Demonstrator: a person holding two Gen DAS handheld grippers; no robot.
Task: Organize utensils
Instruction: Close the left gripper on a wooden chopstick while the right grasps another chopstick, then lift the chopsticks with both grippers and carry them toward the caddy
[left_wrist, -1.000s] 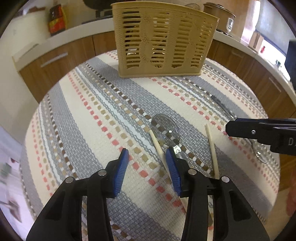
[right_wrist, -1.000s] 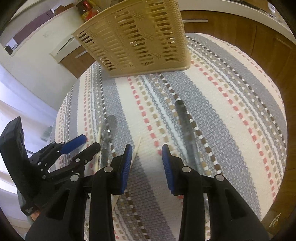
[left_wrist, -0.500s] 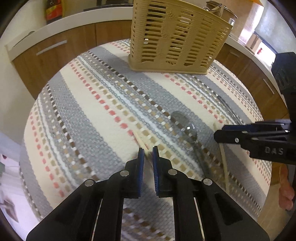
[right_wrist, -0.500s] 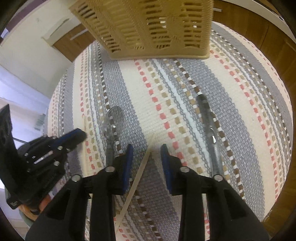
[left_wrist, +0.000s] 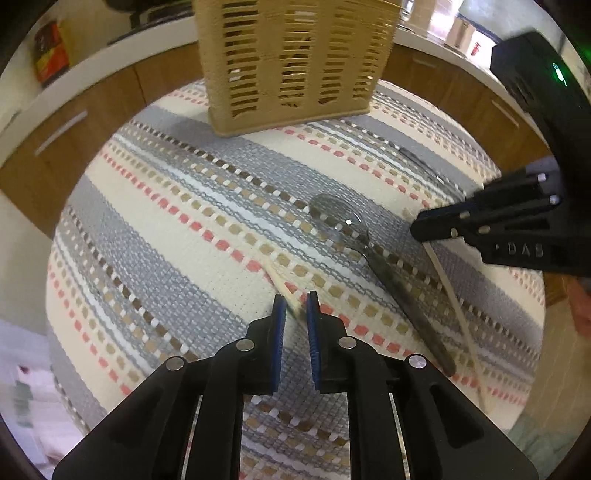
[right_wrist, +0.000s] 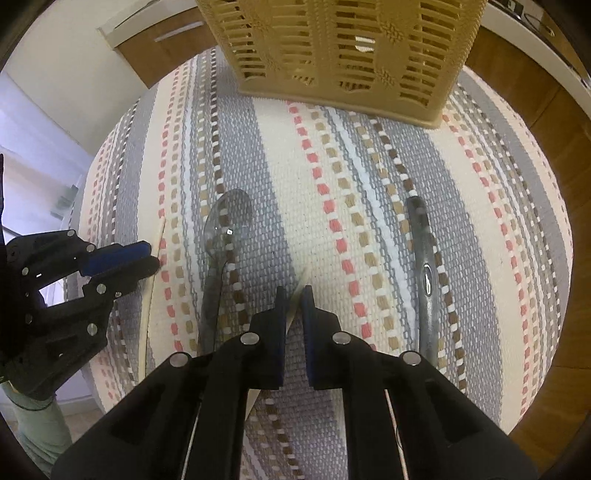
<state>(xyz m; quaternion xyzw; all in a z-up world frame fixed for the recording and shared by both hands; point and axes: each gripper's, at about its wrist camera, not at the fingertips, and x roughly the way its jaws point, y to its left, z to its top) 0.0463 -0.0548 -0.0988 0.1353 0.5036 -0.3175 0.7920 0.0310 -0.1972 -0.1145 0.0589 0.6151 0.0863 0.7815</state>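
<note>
Chopsticks are the objects in hand: the left gripper, low centre of its own view, has its blue pads narrowed to a slim gap about one chopstick whose tip runs up and left across the striped mat; the right gripper, low centre of its view, is likewise nearly closed on a second chopstick; whether either stick is lifted clear of the mat cannot be told; beyond lie a spoon at left centre, a second metal utensil at right, and the slotted basket along the top edge; likely hazards, as a judgement: a thin round stick may roll or pivot between flat pads, or swing against the spoon, and a tilted tip may catch the basket's slots or rim at insertion; compared with one second ago, both sets of jaws, then spread wide over the mat, have closed about the sticks, and the basket looms larger in both views.
</note>
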